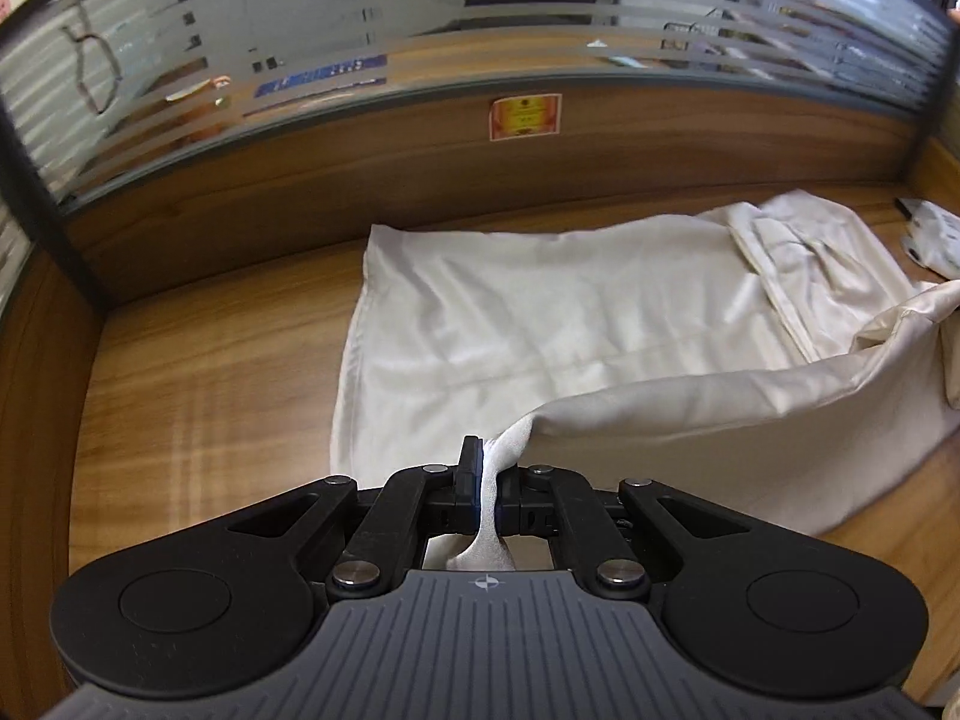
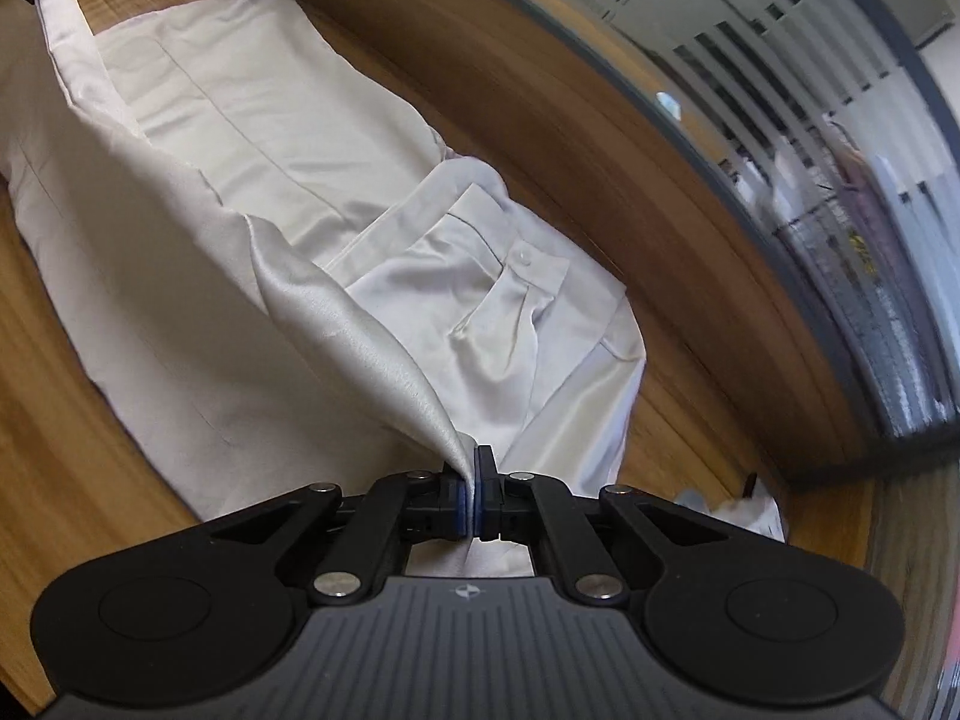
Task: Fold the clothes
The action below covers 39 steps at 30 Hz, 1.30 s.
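Observation:
A cream satin shirt (image 1: 540, 312) lies spread on the wooden desk (image 1: 198, 372), its collar end to the right. My left gripper (image 1: 489, 480) is shut on a pinch of the shirt's near edge, and the cloth rises in a taut ridge running off to the right. In the right wrist view the same shirt (image 2: 252, 138) shows its collar and button placket (image 2: 522, 258). My right gripper (image 2: 474, 492) is shut on a lifted fold of the shirt, which stretches up toward the far left corner.
A wooden partition with striped frosted glass (image 1: 480, 18) borders the desk at the back and right. A red and yellow sticker (image 1: 525, 117) is on the partition. A small white and black object (image 1: 933, 234) lies at the desk's far right.

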Motion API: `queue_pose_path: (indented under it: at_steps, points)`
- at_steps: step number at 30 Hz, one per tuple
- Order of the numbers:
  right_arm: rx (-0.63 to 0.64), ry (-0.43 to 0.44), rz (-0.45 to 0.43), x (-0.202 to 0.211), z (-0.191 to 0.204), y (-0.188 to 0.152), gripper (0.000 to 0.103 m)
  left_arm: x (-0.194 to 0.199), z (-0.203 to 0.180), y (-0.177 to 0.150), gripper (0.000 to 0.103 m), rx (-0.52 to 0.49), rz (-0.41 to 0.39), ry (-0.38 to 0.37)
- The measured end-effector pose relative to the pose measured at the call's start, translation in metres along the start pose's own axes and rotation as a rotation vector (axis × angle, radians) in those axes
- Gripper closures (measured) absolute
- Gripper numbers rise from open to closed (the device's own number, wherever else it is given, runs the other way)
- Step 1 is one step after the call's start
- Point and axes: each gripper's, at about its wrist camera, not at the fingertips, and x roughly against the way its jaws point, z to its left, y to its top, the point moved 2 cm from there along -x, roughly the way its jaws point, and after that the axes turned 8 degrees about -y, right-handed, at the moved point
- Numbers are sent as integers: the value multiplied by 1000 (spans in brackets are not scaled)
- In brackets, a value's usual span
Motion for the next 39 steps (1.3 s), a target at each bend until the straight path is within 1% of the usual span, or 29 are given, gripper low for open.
queue_pose_path:
  at_steps: [1, 7, 10, 15, 18, 20, 22, 24, 27, 31, 32, 33, 34, 35, 39]
  points:
    - [9, 3, 5, -7, -2, 5, 101, -4, 2, 5, 99, -8, 5, 3]
    - [43, 23, 25, -48, -26, 40, 101, -35, 16, 57, 99, -57, 21, 34]
    - [55, 24, 33, -66, -38, 55, 101, -51, 19, 75, 99, -71, 31, 48]
    - [74, 40, 58, -91, -48, 72, 101, -91, 25, 101, 99, -84, 66, 69]
    - [98, 26, 64, -106, -52, 81, 101, -108, 29, 111, 99, -61, 65, 97]
    - [87, 17, 59, -112, -56, 87, 101, -119, 33, 115, 99, -50, 74, 112]
    - [43, 8, 63, -118, -61, 92, 101, -132, 36, 116, 99, -40, 101, 112]
    - [49, 26, 68, -126, -63, 96, 100, -147, 40, 115, 99, -31, 138, 114]
    - [72, 31, 74, -137, -60, 96, 99, -158, 46, 113, 94, 3, 154, 104]
    - [69, 25, 59, -139, -59, 94, 92, -163, 56, 116, 88, 47, 143, 101]
    - [68, 9, 50, -139, -59, 94, 86, -163, 60, 117, 85, 65, 132, 101]
    - [66, -9, 40, -138, -59, 93, 82, -163, 64, 118, 83, 86, 119, 98]
    - [59, -29, 30, -137, -60, 93, 76, -163, 68, 119, 81, 107, 110, 99]
    - [48, -46, 24, -137, -62, 91, 72, -163, 72, 120, 80, 128, 100, 100]
    - [3, -104, 10, -135, -65, 85, 72, -161, 85, 119, 74, 193, 48, 123]
